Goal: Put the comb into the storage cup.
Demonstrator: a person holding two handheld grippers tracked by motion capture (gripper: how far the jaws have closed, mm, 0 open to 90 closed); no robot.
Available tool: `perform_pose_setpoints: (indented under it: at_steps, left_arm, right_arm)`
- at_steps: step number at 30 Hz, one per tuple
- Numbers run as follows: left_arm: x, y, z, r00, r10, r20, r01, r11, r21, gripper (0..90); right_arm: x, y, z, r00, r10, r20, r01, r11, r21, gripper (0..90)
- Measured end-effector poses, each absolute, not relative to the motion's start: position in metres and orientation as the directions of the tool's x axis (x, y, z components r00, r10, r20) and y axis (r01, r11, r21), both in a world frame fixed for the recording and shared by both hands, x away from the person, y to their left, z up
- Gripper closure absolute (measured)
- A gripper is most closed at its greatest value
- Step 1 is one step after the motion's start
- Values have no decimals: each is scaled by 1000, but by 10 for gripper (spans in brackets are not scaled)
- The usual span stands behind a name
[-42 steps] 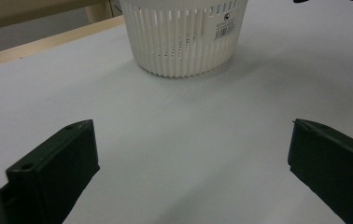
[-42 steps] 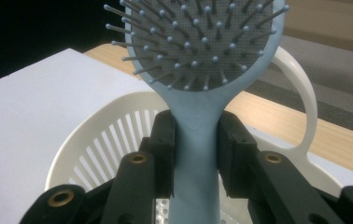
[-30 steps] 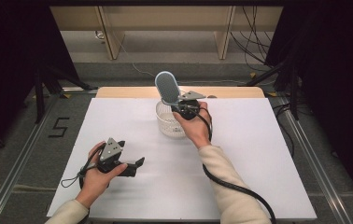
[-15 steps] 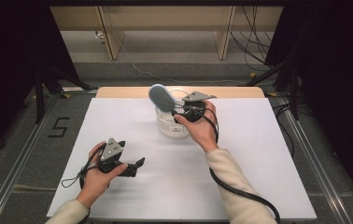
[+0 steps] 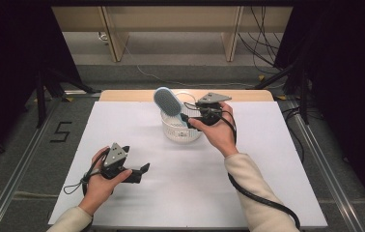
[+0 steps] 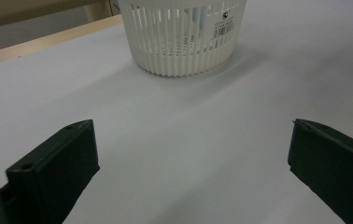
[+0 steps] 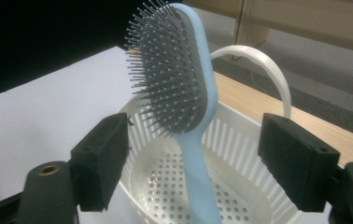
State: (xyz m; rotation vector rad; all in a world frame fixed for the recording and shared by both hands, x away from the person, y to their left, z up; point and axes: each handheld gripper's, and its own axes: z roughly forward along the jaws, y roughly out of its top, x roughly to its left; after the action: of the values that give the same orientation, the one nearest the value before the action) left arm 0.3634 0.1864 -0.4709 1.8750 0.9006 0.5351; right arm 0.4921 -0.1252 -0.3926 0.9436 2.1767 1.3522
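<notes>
High view: a white bench (image 5: 267,183) seen from above, with a person's forearms entering from 6 o'clock. A white slatted basket (image 5: 180,130) stands a little toward 12 o'clock of the bench's centre. A pale blue hairbrush (image 5: 167,102) stands in it, handle down, its head sticking up and tilted toward 10 o'clock. The right gripper (image 5: 190,119) is at the basket's 3 o'clock side, beside the brush handle. The left gripper (image 5: 142,171) rests low on the bench toward 7 o'clock, well apart from the basket, its fingers pointing toward 3 o'clock.

Left gripper view: its two black fingers (image 6: 58,172) stand wide apart with only bare bench between them, holding nothing. The basket (image 6: 184,37) sits ahead at 12 o'clock, a barcode label on its wall and a hint of blue behind the slats.

Right gripper view: the two fingers (image 7: 102,165) stand wide, one at each side of the brush (image 7: 198,121), and neither pad touches it. These fingers have just been opening, with the brush handle between them. The handle drops into the basket (image 7: 240,135), whose floor is dotted with holes. The bristles face 9 o'clock. The basket's white bail arches behind the brush head.
</notes>
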Motion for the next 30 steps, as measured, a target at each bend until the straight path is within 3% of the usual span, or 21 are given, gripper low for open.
perform_pose_setpoints:
  at_steps: [8,30]
  left_arm:
    - [364,186,-471,631,776,-13,359,-276,892,11]
    - [363,186,-470,633,774,-13,354,-274,894,5]
  right_arm:
    - [484,-144,-393,-695,719,6,329,310,892,201]
    - [462,-166,-395,-693,721,-21,324,337,884,198]
